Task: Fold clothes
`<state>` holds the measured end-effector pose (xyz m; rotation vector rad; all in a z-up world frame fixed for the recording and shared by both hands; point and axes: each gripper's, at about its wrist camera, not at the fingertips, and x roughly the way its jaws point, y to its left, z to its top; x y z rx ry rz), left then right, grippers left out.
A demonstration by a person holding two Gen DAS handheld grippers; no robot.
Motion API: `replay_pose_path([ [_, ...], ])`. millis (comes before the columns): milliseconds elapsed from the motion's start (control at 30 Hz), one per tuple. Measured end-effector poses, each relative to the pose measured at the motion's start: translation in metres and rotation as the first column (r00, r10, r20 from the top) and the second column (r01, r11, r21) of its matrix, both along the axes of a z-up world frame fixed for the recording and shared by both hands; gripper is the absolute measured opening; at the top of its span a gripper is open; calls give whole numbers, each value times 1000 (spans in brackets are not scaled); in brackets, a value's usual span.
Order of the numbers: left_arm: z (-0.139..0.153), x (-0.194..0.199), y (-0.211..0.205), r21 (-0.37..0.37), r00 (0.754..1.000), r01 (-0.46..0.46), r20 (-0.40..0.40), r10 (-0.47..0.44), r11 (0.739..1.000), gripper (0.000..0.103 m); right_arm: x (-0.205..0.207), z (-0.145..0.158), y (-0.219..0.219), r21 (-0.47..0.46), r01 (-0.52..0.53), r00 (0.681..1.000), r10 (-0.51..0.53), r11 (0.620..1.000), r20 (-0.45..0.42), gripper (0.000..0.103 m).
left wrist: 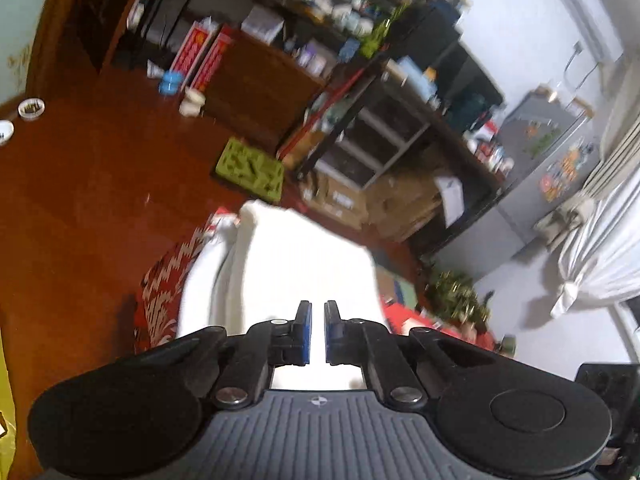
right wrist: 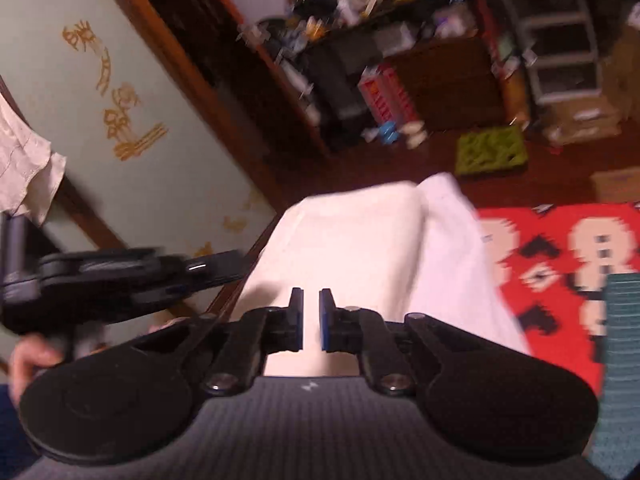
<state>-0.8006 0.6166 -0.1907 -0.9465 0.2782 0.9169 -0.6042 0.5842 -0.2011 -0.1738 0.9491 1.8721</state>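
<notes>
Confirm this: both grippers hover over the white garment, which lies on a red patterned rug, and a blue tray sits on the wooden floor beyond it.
Wrong colour: the tray is green, not blue, as the left wrist view shows. The rest stands: left gripper and right gripper over the white garment, on the red patterned rug.

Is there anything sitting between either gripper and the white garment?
Nothing visible does. The white garment lies directly ahead of the left gripper and the right gripper, showing through each narrow finger gap; whether either pinches it is unclear.

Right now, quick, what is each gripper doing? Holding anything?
Left gripper: fingers nearly shut with a thin gap, over the white cloth; grip cannot be told.
Right gripper: the same.
</notes>
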Motion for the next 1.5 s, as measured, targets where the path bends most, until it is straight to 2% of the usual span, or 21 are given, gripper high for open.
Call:
replay_pose_path([
  [167, -11, -21, -6, -31, 1000, 29, 0, -29, 999, 3, 6, -16, 14, -54, -22, 999, 21, 998, -29, 8],
  [267, -5, -33, -27, -22, 1000, 2, -29, -3, 1000, 3, 17, -21, 10, -67, -20, 999, 18, 998, -33, 8],
  [300, -2, -34, -37, -13, 999, -5, -37, 5, 1000, 6, 18, -14, 3, -65, -15, 1000, 14, 998, -11, 10],
  [500, 38, -28, -103, 75, 991, 11, -132, -1, 997, 7, 28, 25, -42, -54, 14, 993, -8, 998, 121, 12],
  [533, 44, -24, -116, 84, 988, 17, -156, -4, 996, 11, 29, 32, -49, -51, 19, 990, -11, 998, 142, 12],
  [567, 50, -20, -129, 94, 984, 20, -177, -3, 995, 22, 31, 40, -58, -47, 19, 987, -11, 999, 160, 15],
  [600, 55, -15, -144, 106, 981, 21, -194, 0, 994, 30, 31, 49, -68, -40, 16, 984, -8, 999, 176, 21],
  [633, 60, -10, -158, 118, 977, 19, -212, 6, 993, 46, 31, 57, -78, -30, 13, 981, -7, 999, 195, 30],
  [667, 64, -5, -172, 131, 973, 12, -231, 19, 991, 58, 30, 64, -90, -21, 6, 978, -2, 1000, 208, 37],
  [733, 70, 5, -198, 147, 965, -10, -260, 48, 989, 74, 29, 76, -115, -4, -7, 972, 8, 1000, 233, 46],
  [800, 72, 15, -220, 148, 957, -34, -280, 75, 988, 85, 28, 88, -139, 12, -21, 966, 18, 1000, 258, 72],
  [833, 73, 21, -231, 147, 953, -46, -290, 88, 988, 89, 28, 95, -151, 20, -29, 962, 22, 999, 271, 79],
  [900, 72, 30, -249, 137, 944, -61, -315, 102, 989, 92, 26, 103, -175, 35, -42, 956, 31, 999, 292, 94],
  [967, 69, 38, -266, 125, 930, -82, -347, 121, 989, 95, 26, 106, -198, 37, -51, 950, 37, 998, 310, 103],
  [1100, 61, 52, -295, 125, 870, -153, -454, 194, 980, 95, 25, 101, -235, 19, -73, 931, 61, 997, 361, 103],
  [1167, 60, 56, -305, 109, 844, -170, -496, 202, 979, 95, 22, 97, -251, 21, -56, 908, 42, 998, 416, 103],
  [1233, 60, 60, -315, 95, 816, -188, -538, 209, 978, 95, 18, 96, -268, 50, -17, 871, -9, 999, 490, 103],
  [1267, 61, 61, -320, 89, 811, -194, -545, 211, 977, 95, 16, 97, -276, 67, 3, 850, -38, 998, 525, 103],
  [1333, 67, 57, -329, 81, 824, -199, -525, 211, 977, 95, 14, 101, -290, 91, 30, 808, -78, 995, 584, 103],
  [1367, 70, 56, -335, 85, 828, -203, -517, 217, 976, 93, 14, 103, -296, 101, 37, 799, -90, 994, 595, 103],
  [1500, 96, 62, -358, 145, 818, -204, -519, 250, 968, 92, 17, 121, -320, 160, 48, 807, -133, 986, 576, 103],
])
